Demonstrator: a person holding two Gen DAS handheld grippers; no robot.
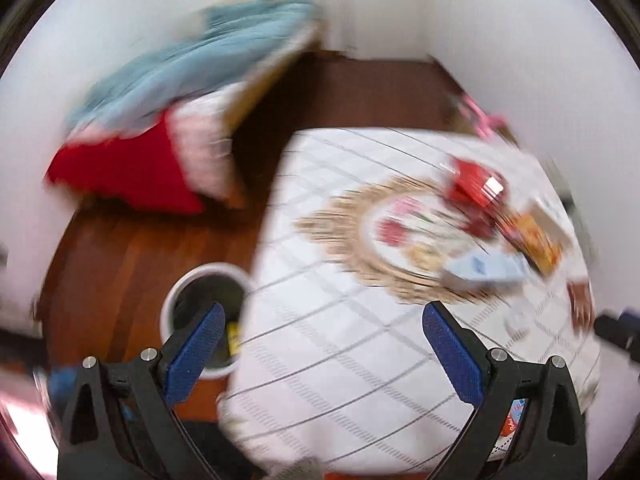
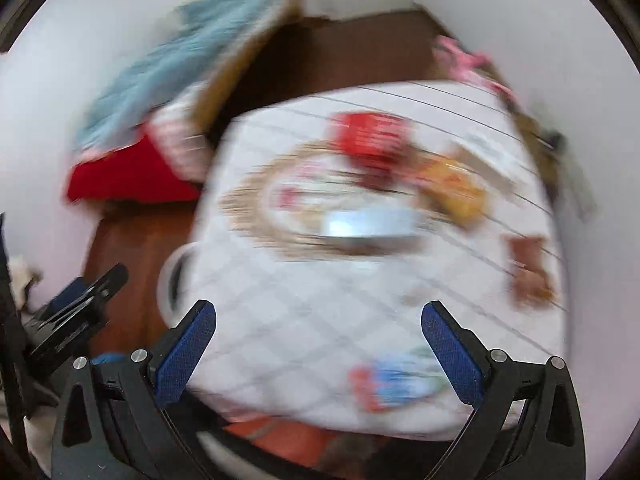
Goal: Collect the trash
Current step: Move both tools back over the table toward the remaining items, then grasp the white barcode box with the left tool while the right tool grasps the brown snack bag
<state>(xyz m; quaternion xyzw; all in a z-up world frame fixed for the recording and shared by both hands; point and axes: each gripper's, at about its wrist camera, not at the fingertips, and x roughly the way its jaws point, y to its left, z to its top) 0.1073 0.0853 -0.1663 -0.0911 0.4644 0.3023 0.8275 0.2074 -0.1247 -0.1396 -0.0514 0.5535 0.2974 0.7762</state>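
Beyond the right claw [image 2: 319, 344], wrappers [image 2: 394, 386] litter the table [image 2: 304, 320].

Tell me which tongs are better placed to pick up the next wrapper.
Probably the right tongs: open over the table, with a red-and-blue wrapper just below them. The left tongs, also open, straddle the table edge by the bin.
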